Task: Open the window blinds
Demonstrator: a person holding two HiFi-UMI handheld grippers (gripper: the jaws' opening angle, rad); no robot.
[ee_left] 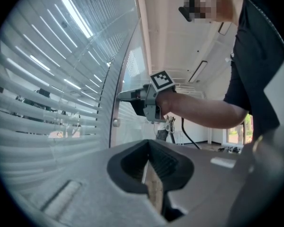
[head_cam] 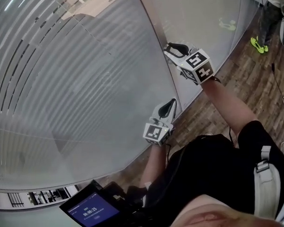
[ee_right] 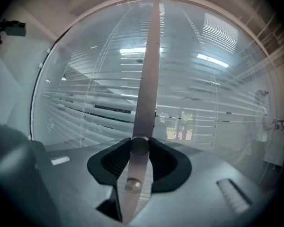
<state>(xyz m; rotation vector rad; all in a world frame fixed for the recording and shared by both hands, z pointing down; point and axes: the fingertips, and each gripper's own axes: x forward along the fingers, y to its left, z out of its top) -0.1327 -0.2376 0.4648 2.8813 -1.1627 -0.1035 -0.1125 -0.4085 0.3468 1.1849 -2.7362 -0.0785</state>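
Wooden floor [head_cam: 253, 90] (seemingly planked) runs beside grey slatted blinds [head_cam: 61, 79].

Pale horizontal blinds [head_cam: 47, 70], slats seemingly part-tilted

Head view steeply downward — both gripper views near blinds [head_cam: 75, 79]

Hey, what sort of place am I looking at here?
Probably an office: glass partition walls fitted with slatted blinds, wood-look flooring, and long ceiling strip lights.
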